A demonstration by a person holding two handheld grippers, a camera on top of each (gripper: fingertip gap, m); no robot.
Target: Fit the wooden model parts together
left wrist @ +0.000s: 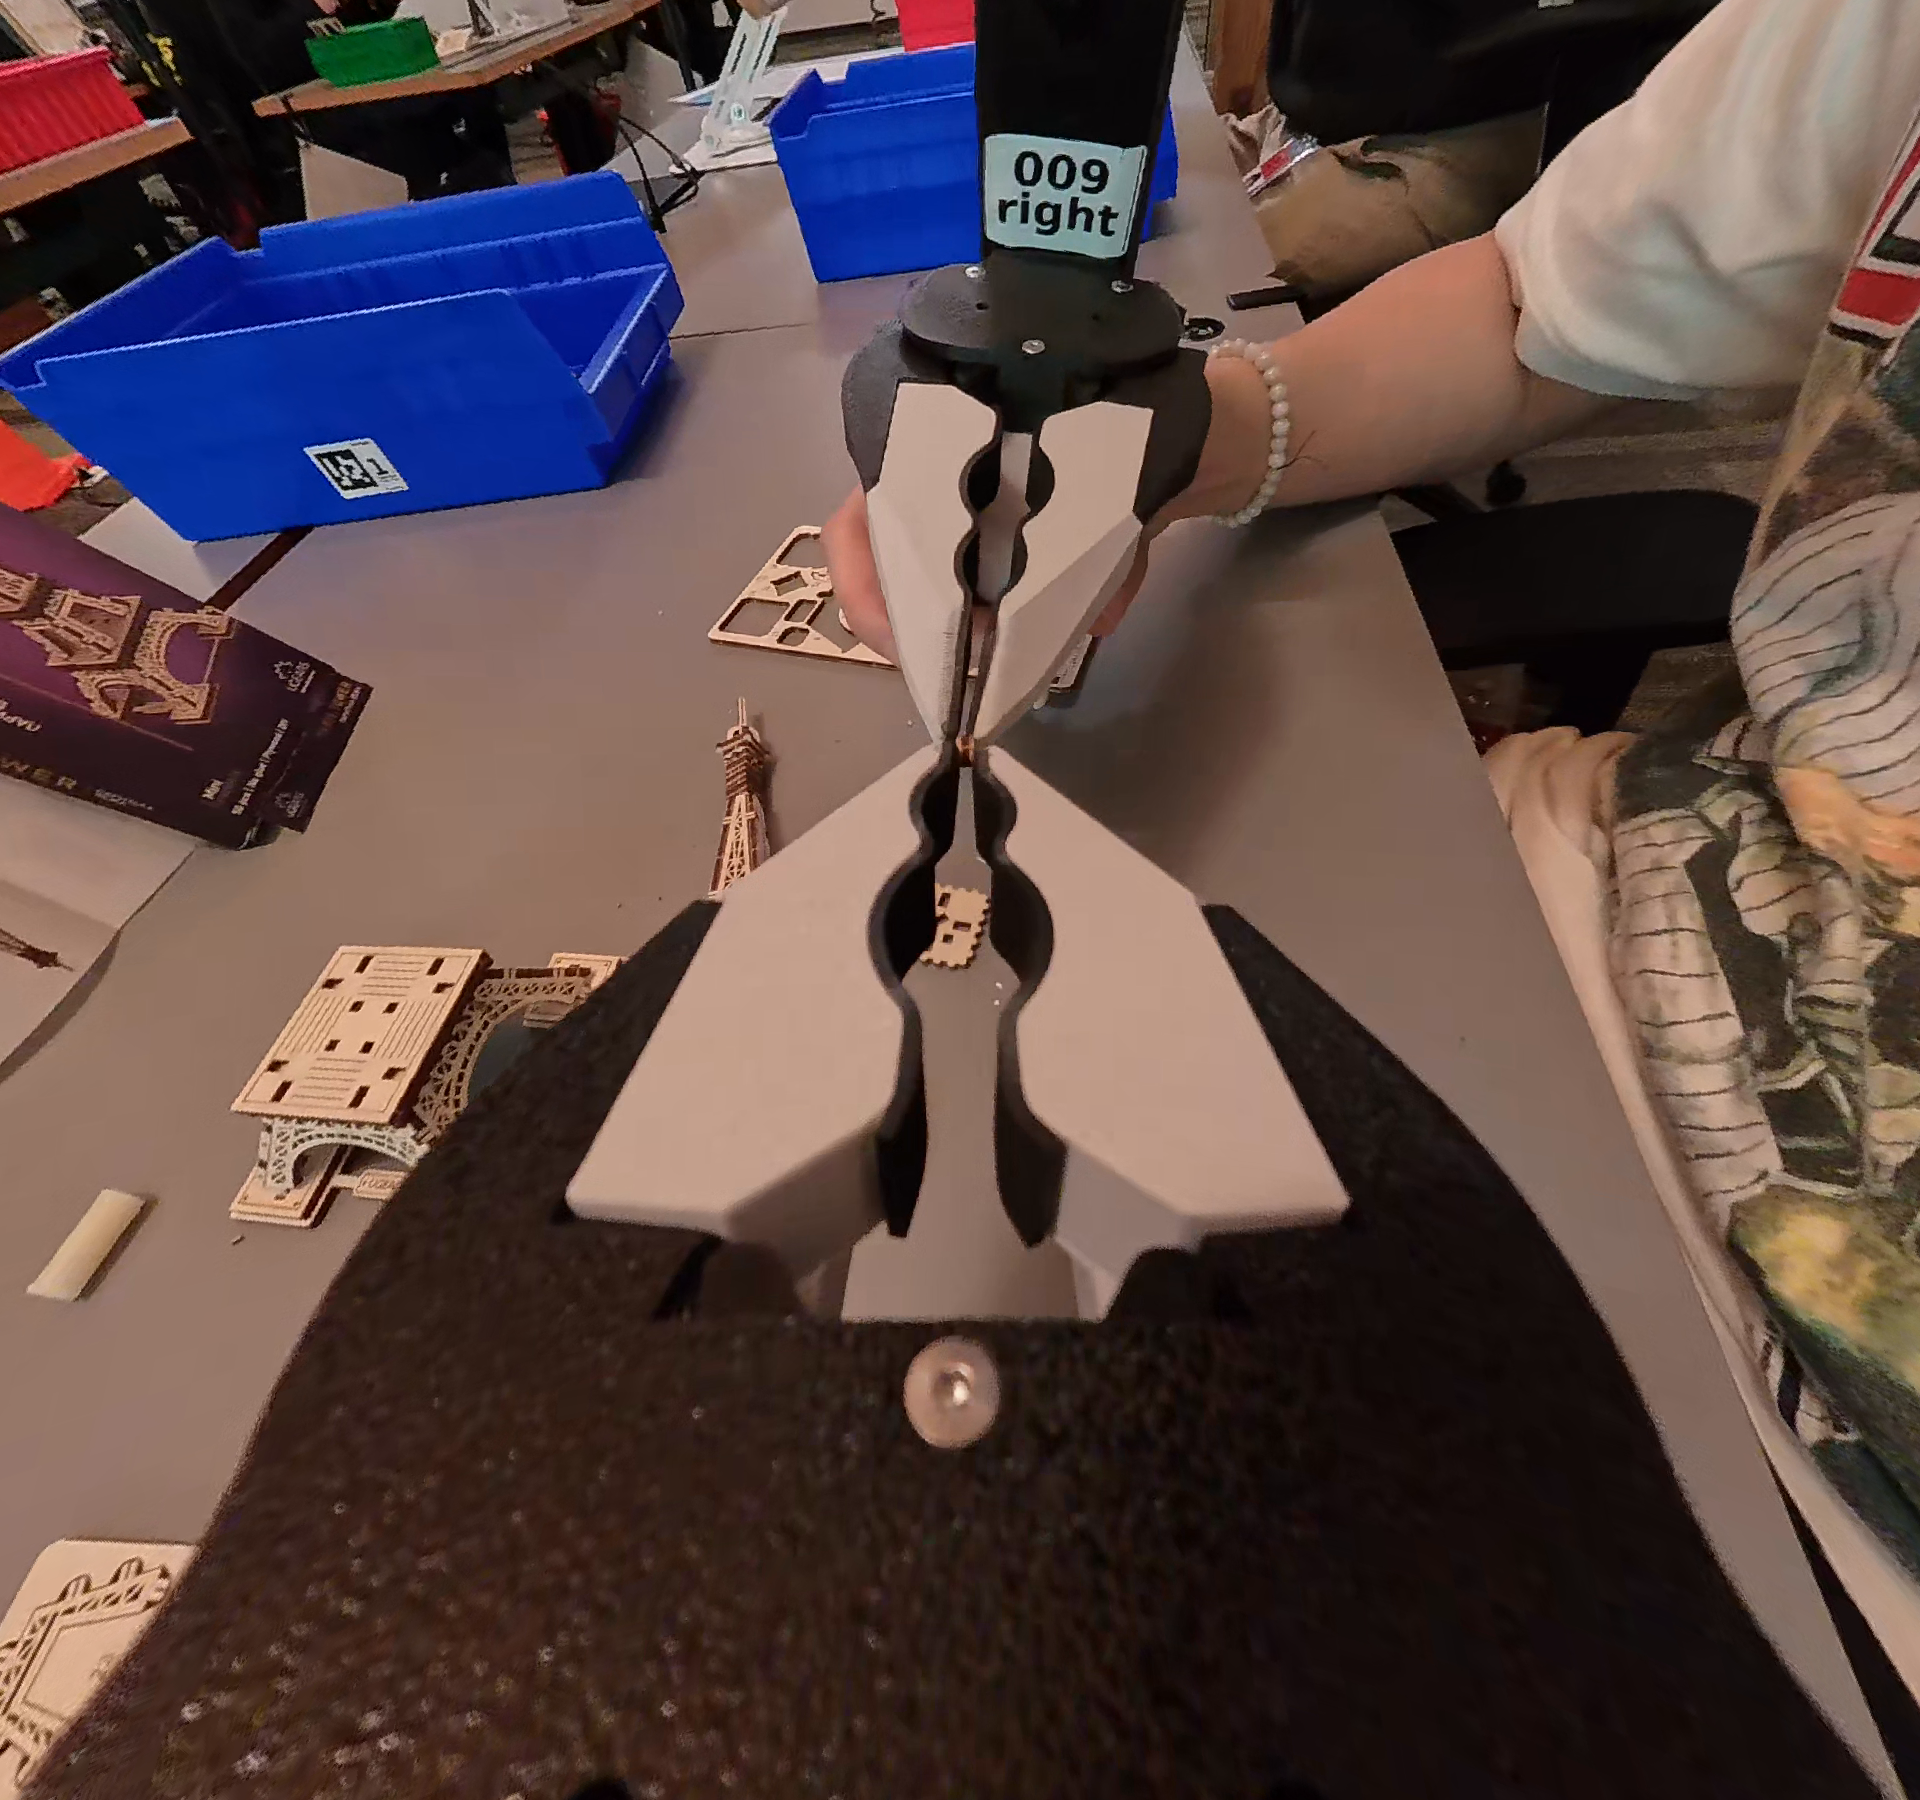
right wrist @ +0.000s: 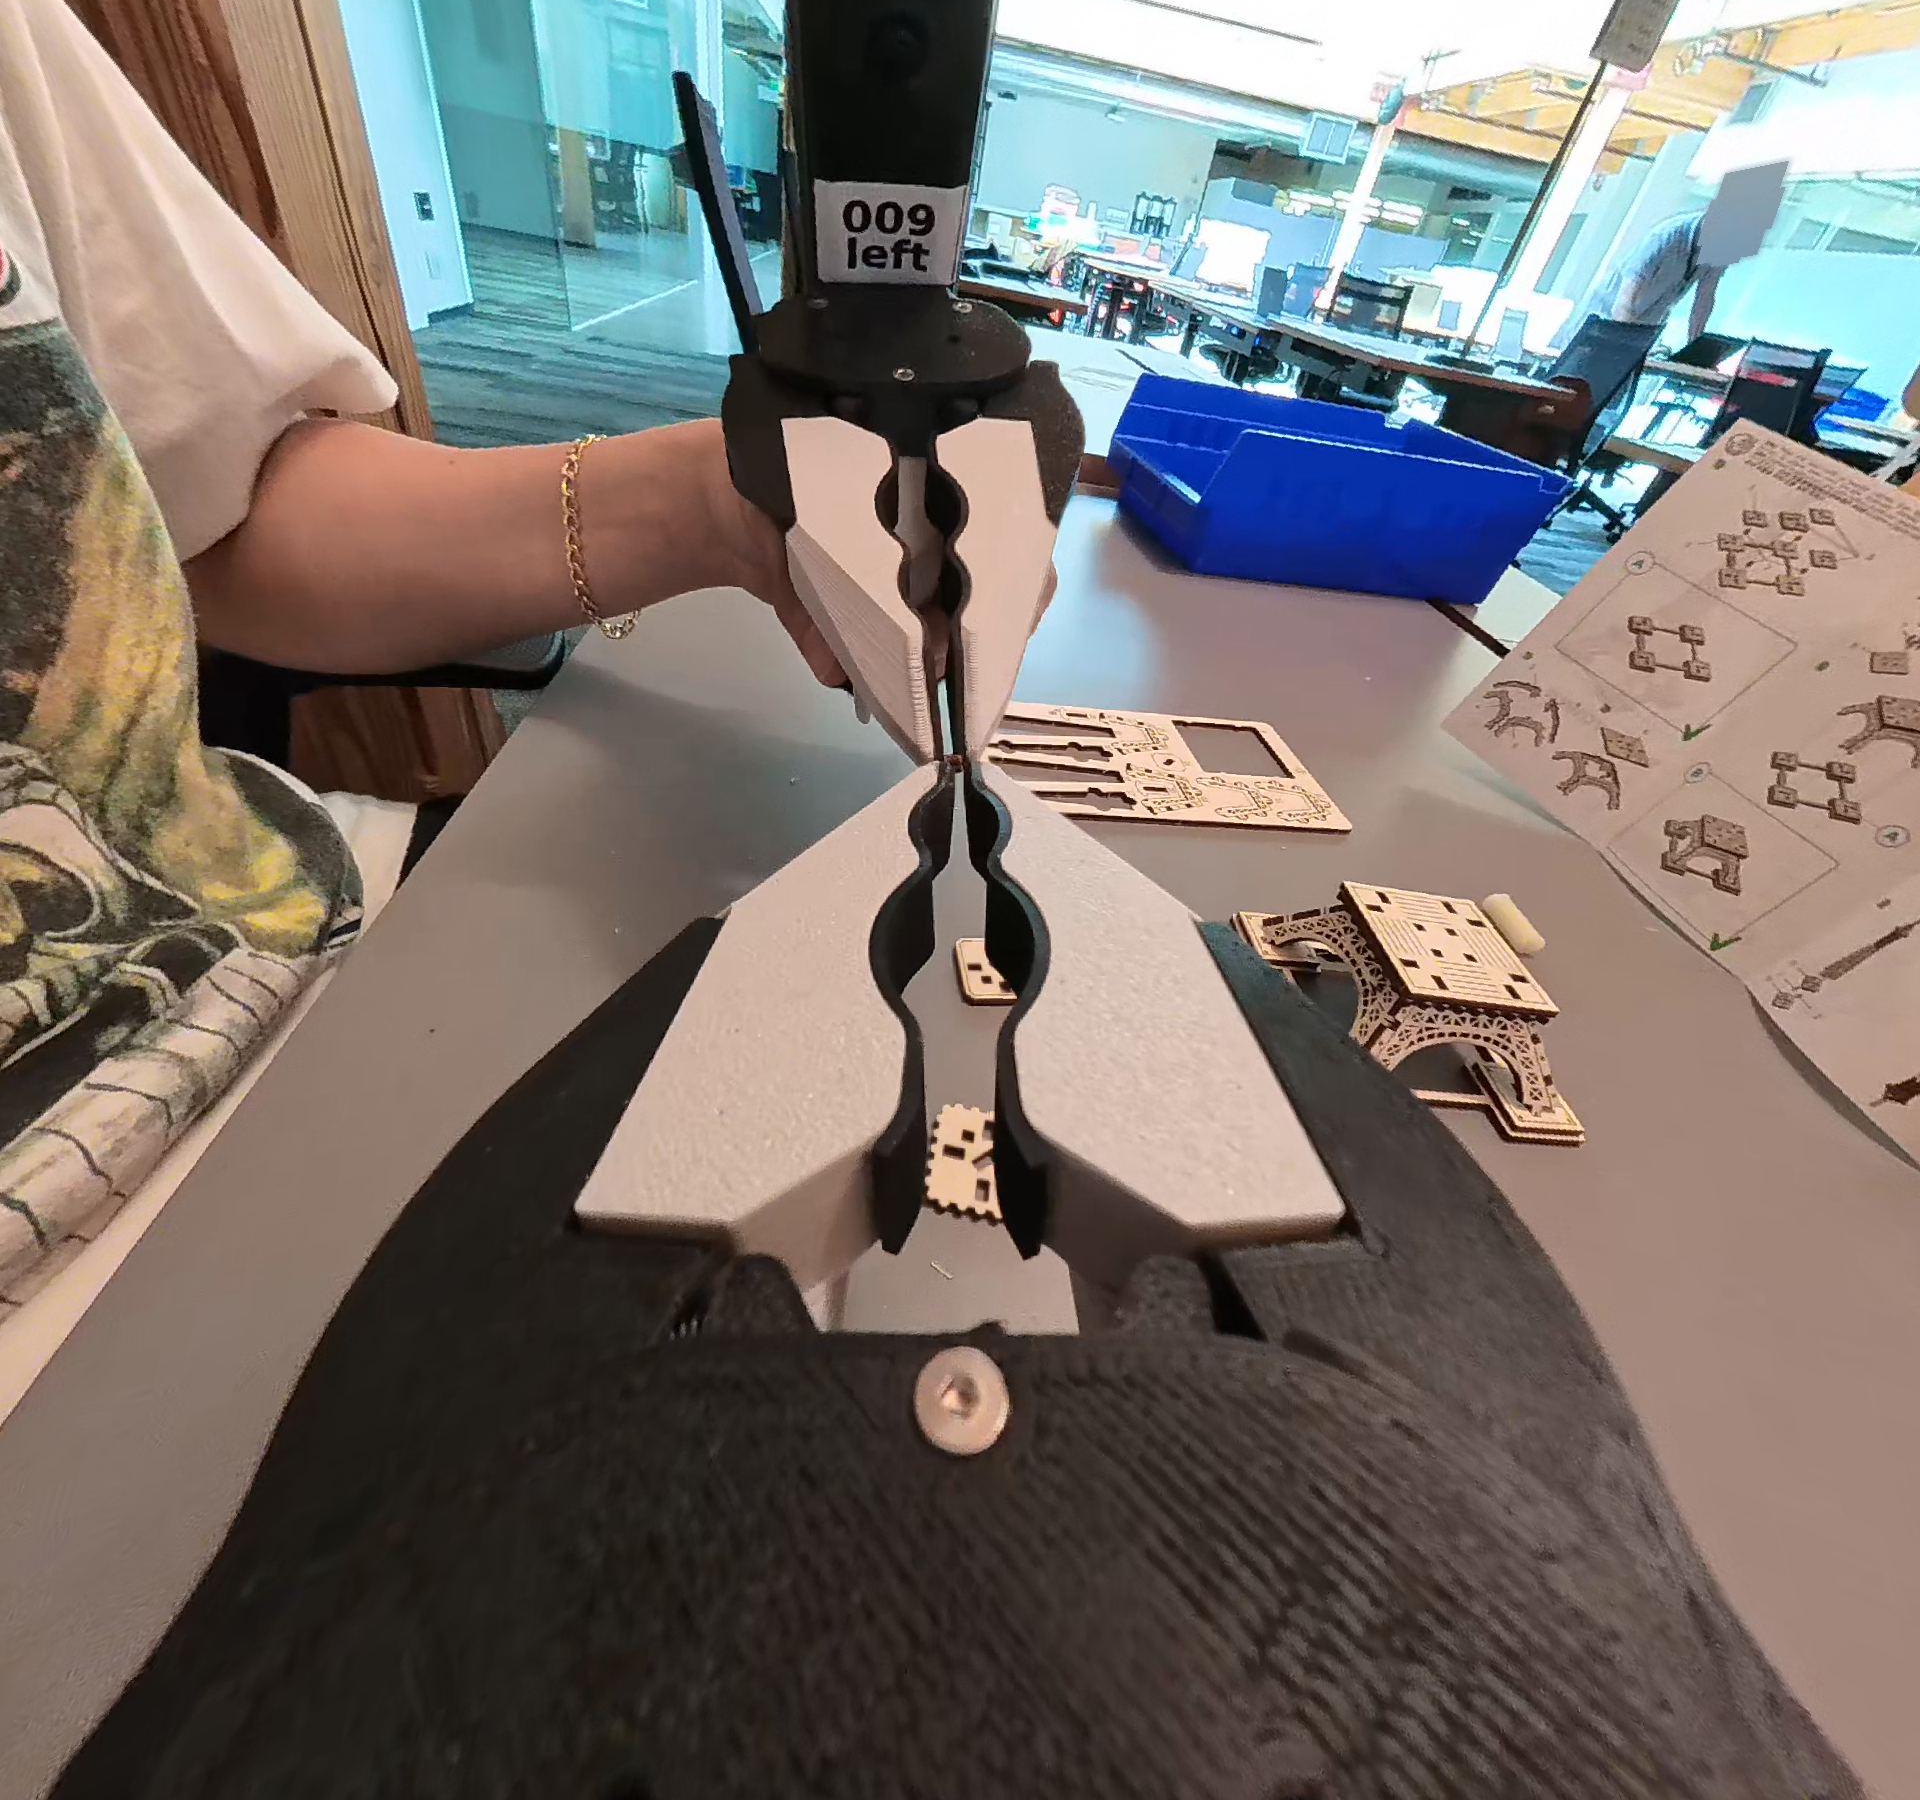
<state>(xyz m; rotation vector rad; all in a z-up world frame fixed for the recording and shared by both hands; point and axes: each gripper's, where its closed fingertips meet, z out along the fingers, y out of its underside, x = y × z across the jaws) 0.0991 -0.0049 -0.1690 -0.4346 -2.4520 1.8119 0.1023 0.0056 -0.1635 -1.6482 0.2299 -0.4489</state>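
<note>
My left gripper (left wrist: 961, 769) and my right gripper (left wrist: 971, 730) meet tip to tip above the grey table (left wrist: 582, 670). Both are shut. A tiny brown wooden part (left wrist: 964, 751) is pinched where the two pairs of tips touch. The right wrist view shows the same: my right gripper (right wrist: 951, 780) is below, the left gripper (right wrist: 948, 747) above, and the small part (right wrist: 953, 763) between them. A wooden tower base (left wrist: 358, 1054) stands to the left, and it also shows in the right wrist view (right wrist: 1423, 981). A wooden spire (left wrist: 743, 794) lies near it.
Small square wooden pieces (right wrist: 961, 1168) (right wrist: 982, 971) lie under the grippers. Punched wooden sheets (left wrist: 790, 607) (right wrist: 1164, 774) lie beyond. Blue bins (left wrist: 343, 379) (right wrist: 1340, 503), a purple box (left wrist: 145, 680), an instruction sheet (right wrist: 1714, 711) and a pale stick (left wrist: 88, 1241) ring the work area. Only a small space, under 4 cm, lies between the two pairs of fingers. The wooden tower base (left wrist: 358, 1054) is about equally far from each gripper, around 15 cm. Look for it in the right wrist view (right wrist: 1423, 927) too.
</note>
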